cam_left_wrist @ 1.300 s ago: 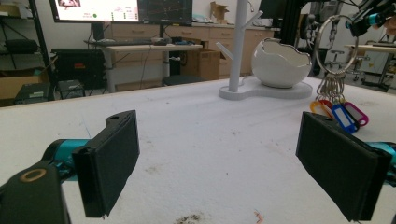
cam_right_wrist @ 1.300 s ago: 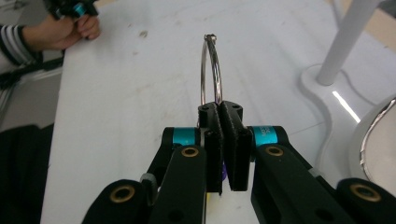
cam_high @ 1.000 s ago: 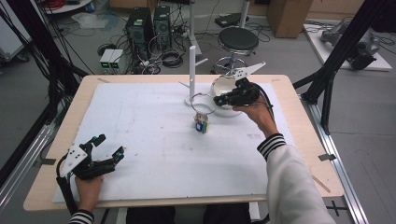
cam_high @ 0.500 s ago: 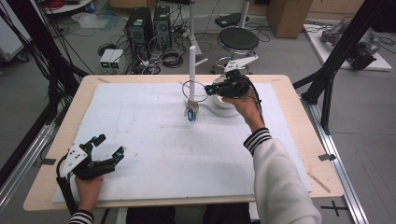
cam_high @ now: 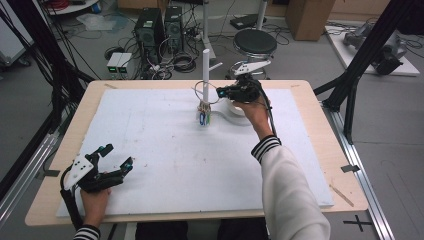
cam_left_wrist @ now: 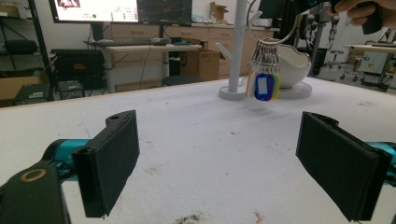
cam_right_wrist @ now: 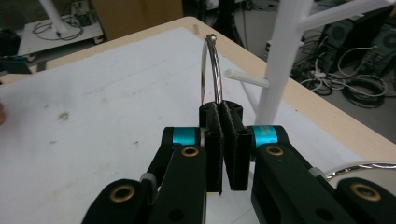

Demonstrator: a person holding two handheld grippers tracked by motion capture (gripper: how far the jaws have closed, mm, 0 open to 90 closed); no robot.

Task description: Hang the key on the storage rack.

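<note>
Metal key ring (cam_right_wrist: 211,70) was clamped in the right gripper (cam_right_wrist: 223,116), lifted beside the white stand (cam_high: 205,80), tags (cam_high: 202,118) dangling above the table. Hanging it on a peg (cam_right_wrist: 246,78) looked undone. Left gripper (cam_high: 112,157) sat spread, empty, near the table's front edge.

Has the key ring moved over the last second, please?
Yes. The key ring, held by the right tool, has moved left and farther up the table, from beside the bowl to the stand.

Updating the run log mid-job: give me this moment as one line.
right gripper: shut on key ring, held up beside white peg stand | tags hang off table | left gripper: open, idle at near edge
</note>
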